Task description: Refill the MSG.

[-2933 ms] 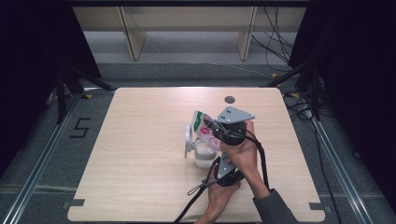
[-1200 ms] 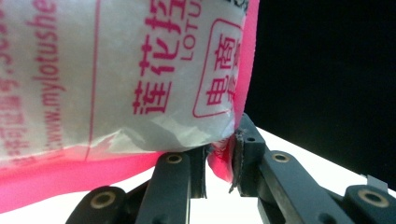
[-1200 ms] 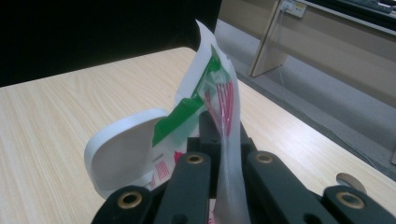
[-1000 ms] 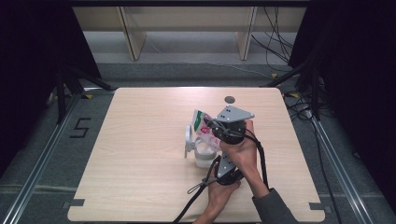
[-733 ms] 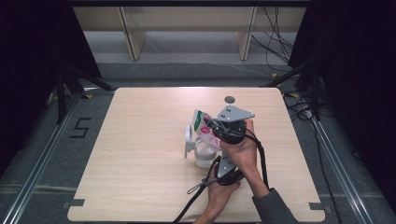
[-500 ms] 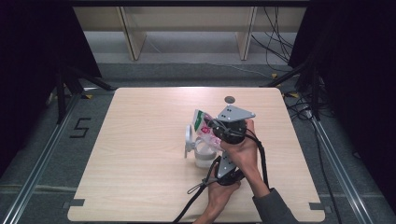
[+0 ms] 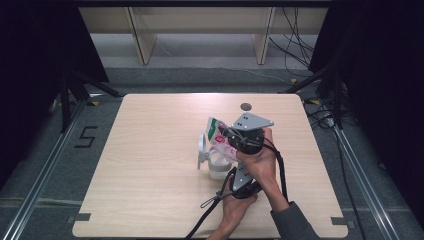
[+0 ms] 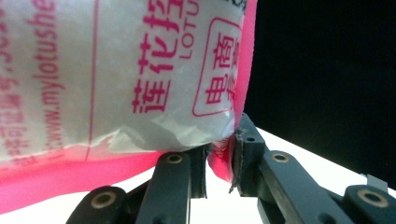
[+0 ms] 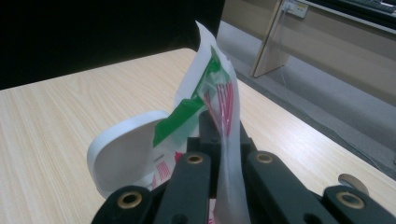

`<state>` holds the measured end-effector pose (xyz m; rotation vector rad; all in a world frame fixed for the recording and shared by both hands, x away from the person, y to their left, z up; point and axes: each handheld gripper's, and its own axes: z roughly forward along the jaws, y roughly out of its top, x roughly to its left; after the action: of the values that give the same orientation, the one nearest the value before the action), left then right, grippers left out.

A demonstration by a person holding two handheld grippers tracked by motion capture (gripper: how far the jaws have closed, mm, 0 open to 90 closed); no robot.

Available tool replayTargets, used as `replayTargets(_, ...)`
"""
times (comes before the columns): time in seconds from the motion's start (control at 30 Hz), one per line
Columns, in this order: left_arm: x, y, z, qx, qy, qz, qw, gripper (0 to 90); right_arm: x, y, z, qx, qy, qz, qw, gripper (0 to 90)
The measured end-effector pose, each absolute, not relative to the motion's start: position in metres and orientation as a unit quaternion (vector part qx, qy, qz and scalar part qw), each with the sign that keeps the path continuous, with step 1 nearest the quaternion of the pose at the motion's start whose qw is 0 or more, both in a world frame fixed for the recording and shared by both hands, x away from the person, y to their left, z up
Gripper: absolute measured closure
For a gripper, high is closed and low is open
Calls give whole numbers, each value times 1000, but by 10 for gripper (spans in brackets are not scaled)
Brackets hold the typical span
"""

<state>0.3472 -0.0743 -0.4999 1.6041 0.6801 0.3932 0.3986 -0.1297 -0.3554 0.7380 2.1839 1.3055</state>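
Observation:
A plastic packet (image 7: 216,131), white with pink and green print, hangs tilted over an open white tub (image 7: 216,170) near the middle of the table. The tub's flip lid (image 7: 202,150) stands up at its left. My right gripper (image 7: 226,136), with the grey plate on top, is shut on the packet's upper edge (image 9: 223,122); the white lid (image 9: 122,158) shows behind it. My left gripper (image 7: 233,171) comes up from below and is shut on the packet's pink bottom seam (image 8: 220,161). In the left gripper view the printed face of the packet (image 8: 116,74) is close above the jaws.
A small grey disc (image 7: 245,106) lies on the wooden table (image 7: 150,130) behind the grippers and appears low right in the right gripper view (image 9: 351,183). Black cables trail to the table's front edge. Shelf legs (image 7: 142,45) stand beyond the table.

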Motion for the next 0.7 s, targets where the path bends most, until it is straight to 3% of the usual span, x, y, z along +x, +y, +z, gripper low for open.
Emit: replayTargets(0.7, 348, -73, -500, 697, 293, 170, 633, 777, 398, -128, -355, 265, 799, 481, 246, 897)
